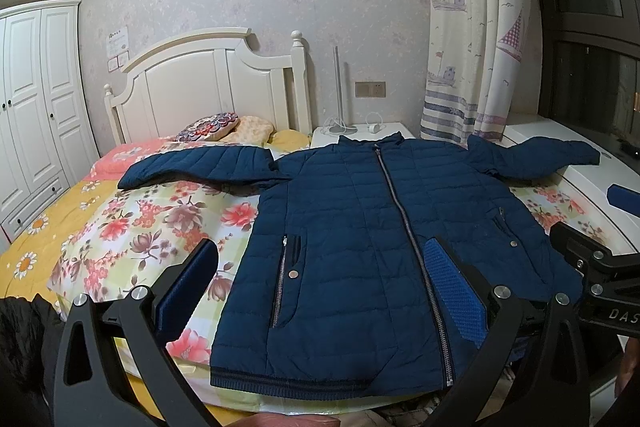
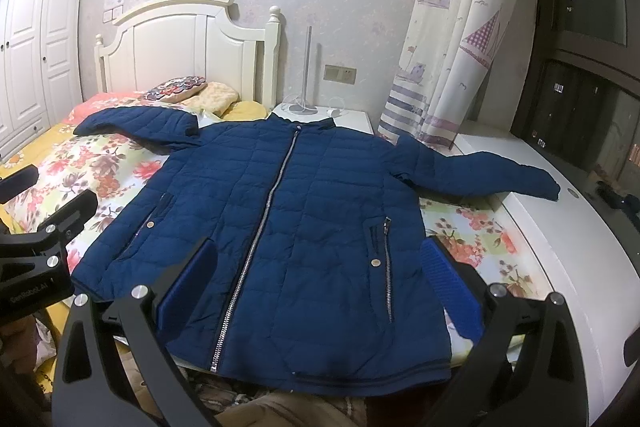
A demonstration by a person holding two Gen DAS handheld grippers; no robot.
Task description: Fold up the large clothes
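Observation:
A navy quilted jacket (image 1: pixel 360 227) lies flat and zipped, front up, on the floral bedspread, both sleeves spread out; it also shows in the right wrist view (image 2: pixel 288 227). Its left sleeve (image 1: pixel 200 167) rests on the bed and its right sleeve (image 2: pixel 480 171) reaches onto the white ledge. My left gripper (image 1: pixel 324 279) is open and empty, held above the jacket's lower left part. My right gripper (image 2: pixel 320 283) is open and empty above the jacket's lower right part. Each gripper's edge shows in the other's view.
The bed (image 1: pixel 100 235) has a white headboard (image 1: pixel 208 87) and pillows (image 1: pixel 224 129) at the far end. A white nightstand (image 1: pixel 360 131) with a lamp stands behind the collar. A white ledge (image 2: pixel 560 247) runs along the right, a curtain (image 2: pixel 452 47) hangs above it. A wardrobe (image 1: pixel 32 107) stands left.

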